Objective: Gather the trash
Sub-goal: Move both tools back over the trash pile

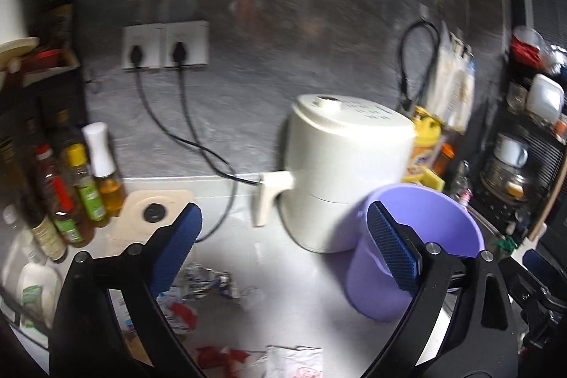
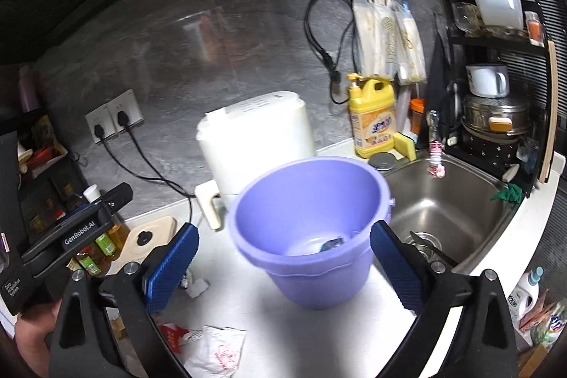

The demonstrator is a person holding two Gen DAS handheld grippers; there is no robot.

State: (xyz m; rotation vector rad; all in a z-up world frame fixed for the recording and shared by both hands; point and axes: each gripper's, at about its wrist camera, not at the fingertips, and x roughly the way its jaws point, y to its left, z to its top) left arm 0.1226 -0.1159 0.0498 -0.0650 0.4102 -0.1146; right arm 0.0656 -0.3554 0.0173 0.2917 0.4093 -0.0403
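Where it crosses left, gripper reads "GenRobot.AI".

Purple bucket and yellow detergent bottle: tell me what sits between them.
A round metal lid lies between purple bucket and yellow detergent bottle, in the right wrist view.

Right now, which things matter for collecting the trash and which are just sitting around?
For the job: purple bucket, white crumpled wrapper, red scraps, clear wrapper.

Just lying about: air fryer, yellow detergent bottle, oil bottles, sink.

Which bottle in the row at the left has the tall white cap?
The bottle of amber liquid at the row's right end, beside the beige board; its neighbours have yellow and red caps.
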